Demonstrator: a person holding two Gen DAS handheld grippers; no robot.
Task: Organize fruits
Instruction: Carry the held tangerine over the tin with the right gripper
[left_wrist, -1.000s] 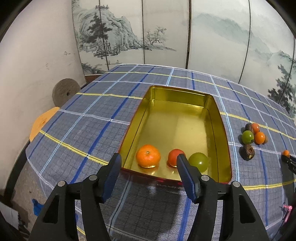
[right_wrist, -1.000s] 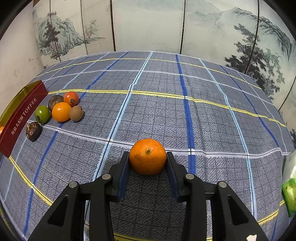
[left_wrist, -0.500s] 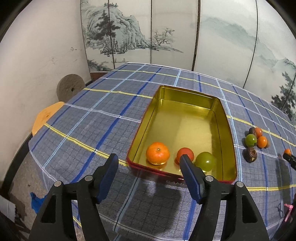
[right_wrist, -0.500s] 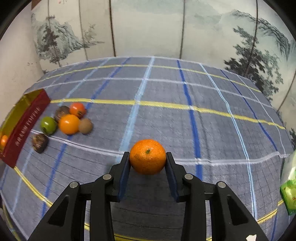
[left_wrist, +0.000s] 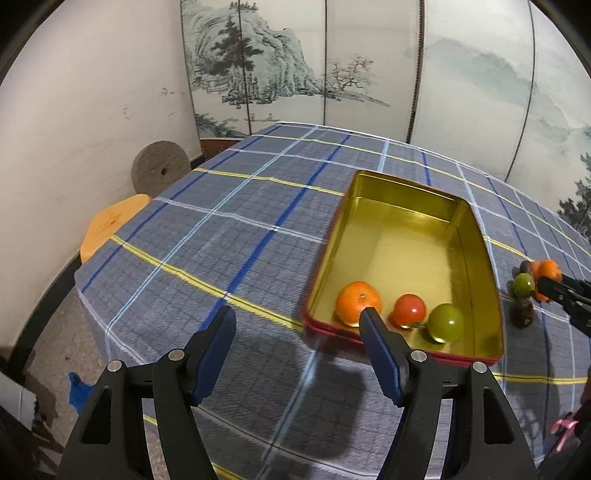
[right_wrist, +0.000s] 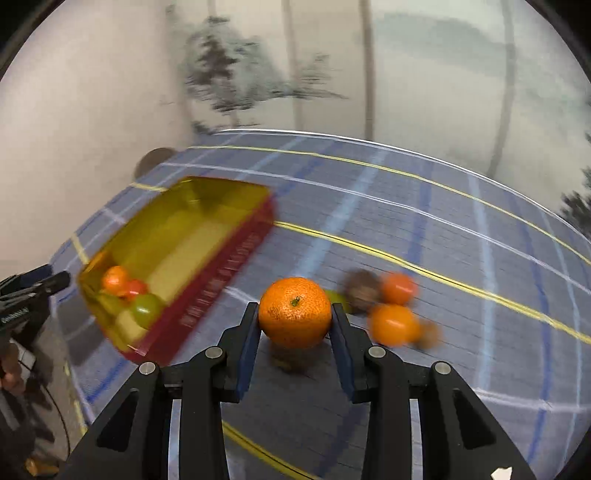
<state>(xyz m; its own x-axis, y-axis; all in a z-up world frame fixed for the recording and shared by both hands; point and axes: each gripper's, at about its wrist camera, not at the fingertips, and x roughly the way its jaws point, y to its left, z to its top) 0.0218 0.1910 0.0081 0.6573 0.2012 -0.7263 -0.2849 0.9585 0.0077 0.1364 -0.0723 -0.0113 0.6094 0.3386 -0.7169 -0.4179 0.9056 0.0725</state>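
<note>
Orange mandarin (right_wrist: 294, 312), clamped in the right claw (right_wrist: 294, 328), has swung from open worktop toward the tin (right_wrist: 221, 266); left claw (left_wrist: 297, 332) stays apart.

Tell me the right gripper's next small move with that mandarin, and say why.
Probably carry it on leftward over the gold tin and lower it into the bare far half. The right gripper has its jaws shut on the mandarin, held above the tablecloth, and three fruits already sit at the tin's near end, so the open floor beyond them looks safest.
</note>
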